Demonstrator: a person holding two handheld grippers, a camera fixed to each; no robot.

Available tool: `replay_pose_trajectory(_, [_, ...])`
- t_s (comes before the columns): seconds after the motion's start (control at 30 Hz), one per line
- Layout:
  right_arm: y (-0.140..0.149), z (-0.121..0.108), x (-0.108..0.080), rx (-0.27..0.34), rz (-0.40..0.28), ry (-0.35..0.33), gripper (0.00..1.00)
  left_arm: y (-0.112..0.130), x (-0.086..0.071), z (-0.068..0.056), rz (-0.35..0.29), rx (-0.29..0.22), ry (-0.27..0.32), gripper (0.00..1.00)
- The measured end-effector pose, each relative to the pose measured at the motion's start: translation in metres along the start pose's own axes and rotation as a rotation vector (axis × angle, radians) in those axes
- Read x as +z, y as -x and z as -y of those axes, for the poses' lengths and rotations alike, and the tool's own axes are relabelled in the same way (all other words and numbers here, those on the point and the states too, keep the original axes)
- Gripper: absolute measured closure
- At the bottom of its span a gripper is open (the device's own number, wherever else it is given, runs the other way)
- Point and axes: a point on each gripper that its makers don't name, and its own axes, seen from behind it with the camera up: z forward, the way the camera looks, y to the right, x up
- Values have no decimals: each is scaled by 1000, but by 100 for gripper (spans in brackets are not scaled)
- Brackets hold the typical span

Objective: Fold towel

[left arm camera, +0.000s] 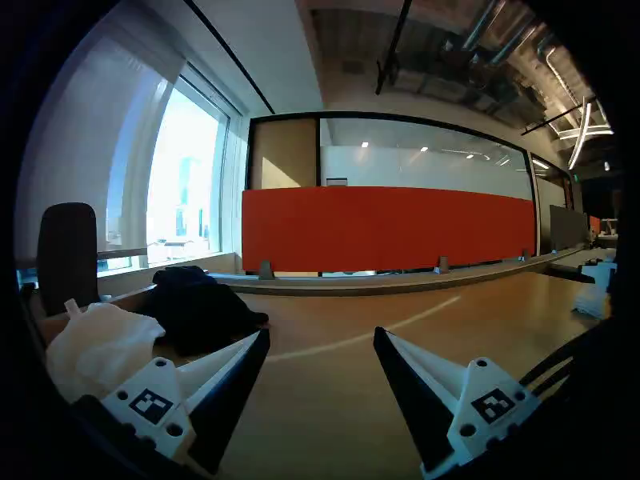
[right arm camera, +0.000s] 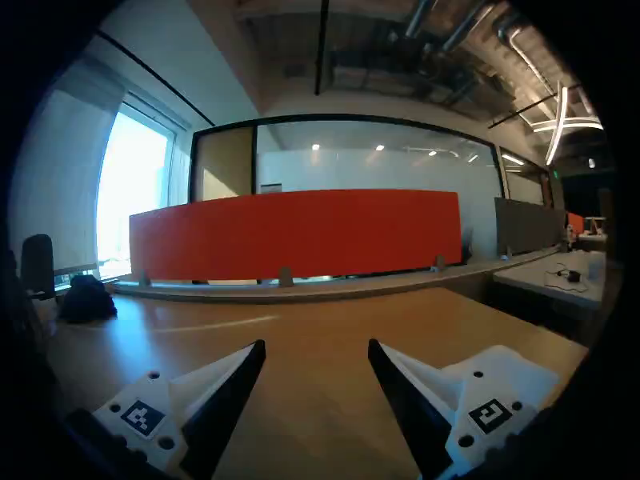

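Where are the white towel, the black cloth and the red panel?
white towel (left arm camera: 104,346): left gripper view, its crumpled middle.
black cloth (left arm camera: 200,310): left gripper view, middle of the heap.
red panel (right arm camera: 296,234): right gripper view, its flat front.

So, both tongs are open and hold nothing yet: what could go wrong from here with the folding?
The crumpled white towel lies right beside a black cloth, so the left tongs may pinch both together. The right tongs face bare table, with the black cloth far off at the side, so a long reach may catch only a bunched layer.
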Motion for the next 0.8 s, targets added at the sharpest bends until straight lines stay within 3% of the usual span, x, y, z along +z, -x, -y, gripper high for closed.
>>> replay_pose_trajectory(0.27, [0, 0, 3, 9, -3, -7, 1, 0, 0, 0, 0, 0, 0, 4])
replay_pose_trajectory(0.8, [2, 15, 0, -53, -18, -27, 1, 1, -1, 0, 0, 0, 0, 4])
